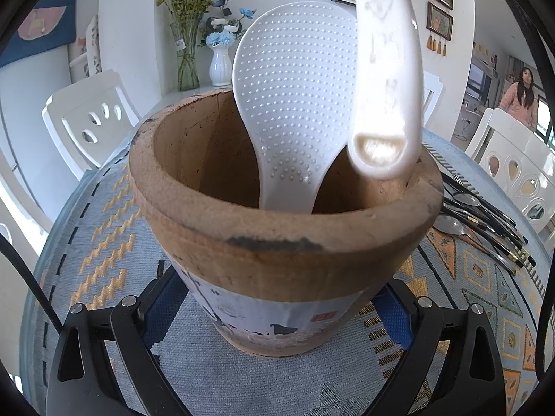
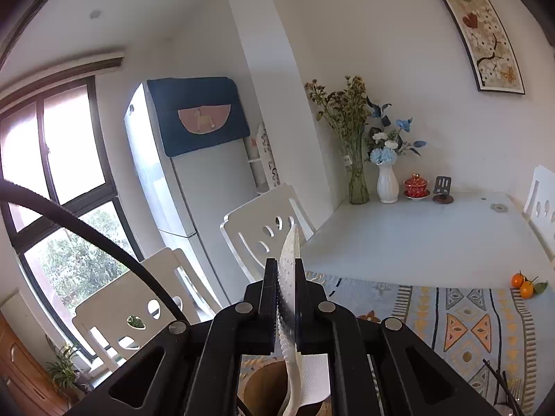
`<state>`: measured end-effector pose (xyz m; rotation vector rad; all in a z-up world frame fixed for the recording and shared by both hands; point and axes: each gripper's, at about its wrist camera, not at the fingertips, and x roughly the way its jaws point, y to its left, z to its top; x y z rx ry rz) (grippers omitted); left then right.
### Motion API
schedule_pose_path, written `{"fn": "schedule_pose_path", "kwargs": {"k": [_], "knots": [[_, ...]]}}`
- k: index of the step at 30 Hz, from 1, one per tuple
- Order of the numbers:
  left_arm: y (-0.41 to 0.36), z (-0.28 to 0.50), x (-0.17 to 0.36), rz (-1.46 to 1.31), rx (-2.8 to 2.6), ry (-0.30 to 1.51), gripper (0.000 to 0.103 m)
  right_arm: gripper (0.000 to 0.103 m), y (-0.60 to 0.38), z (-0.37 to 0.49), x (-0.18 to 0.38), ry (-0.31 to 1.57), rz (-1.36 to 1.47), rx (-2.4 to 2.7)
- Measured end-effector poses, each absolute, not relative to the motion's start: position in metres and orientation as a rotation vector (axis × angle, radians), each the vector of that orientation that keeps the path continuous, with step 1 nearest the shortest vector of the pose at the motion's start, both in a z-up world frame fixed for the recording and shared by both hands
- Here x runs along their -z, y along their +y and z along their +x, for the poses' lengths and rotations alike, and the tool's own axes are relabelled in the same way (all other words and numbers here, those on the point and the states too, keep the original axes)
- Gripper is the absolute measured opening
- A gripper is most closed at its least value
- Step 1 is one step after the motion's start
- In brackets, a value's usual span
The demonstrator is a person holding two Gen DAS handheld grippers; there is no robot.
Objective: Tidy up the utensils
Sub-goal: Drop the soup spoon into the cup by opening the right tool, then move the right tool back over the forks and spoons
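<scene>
A brown pot (image 1: 277, 235) stands on the patterned cloth (image 1: 97, 215), and my left gripper (image 1: 277, 298) is shut on its lower wall, one blue pad (image 1: 156, 312) on each side. A white dimpled rice paddle (image 1: 295, 104) stands head-up inside it. A second white paddle (image 1: 385, 69) hangs from above, its handle end just over the pot's right rim. In the right wrist view my right gripper (image 2: 286, 277) is shut on that second paddle (image 2: 289, 263), seen edge-on, above the pot (image 2: 263, 391).
Several black-handled spoons and forks (image 1: 485, 222) lie on the cloth right of the pot. White chairs (image 1: 90, 118) ring the table. Two vases (image 2: 386, 183), a red lidded cup (image 2: 416, 185) and oranges (image 2: 523, 284) stand farther back. A person (image 1: 520, 100) is at far right.
</scene>
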<state>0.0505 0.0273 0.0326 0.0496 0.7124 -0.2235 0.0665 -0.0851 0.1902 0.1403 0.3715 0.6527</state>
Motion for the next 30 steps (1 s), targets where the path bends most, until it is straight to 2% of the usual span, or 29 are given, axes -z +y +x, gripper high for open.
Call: {"fn": "schedule_pose_path", "kwargs": {"k": [2,4,5,16,30], "knots": [[0.027,0.051,-0.033,0.050,0.223,0.713,0.097,0.016,-0.084,0.068,-0.190,0.388,0.131,-0.668],[0.027,0.051,-0.033,0.052,0.222,0.713,0.097,0.056,-0.086,0.067,-0.191,0.386,0.120,-0.672],[0.027,0.051,-0.033,0.053,0.222,0.712,0.097,0.060,-0.090,0.064,-0.191,0.360,0.124,-0.665],[0.027,0.050,-0.033,0.056,0.221,0.713,0.097,0.060,-0.108,0.060,-0.195,0.396,0.119,-0.698],[0.027,0.050,-0.033,0.061,0.216,0.712,0.097,0.060,-0.156,0.066,-0.154,0.613,0.121,-0.629]]}}
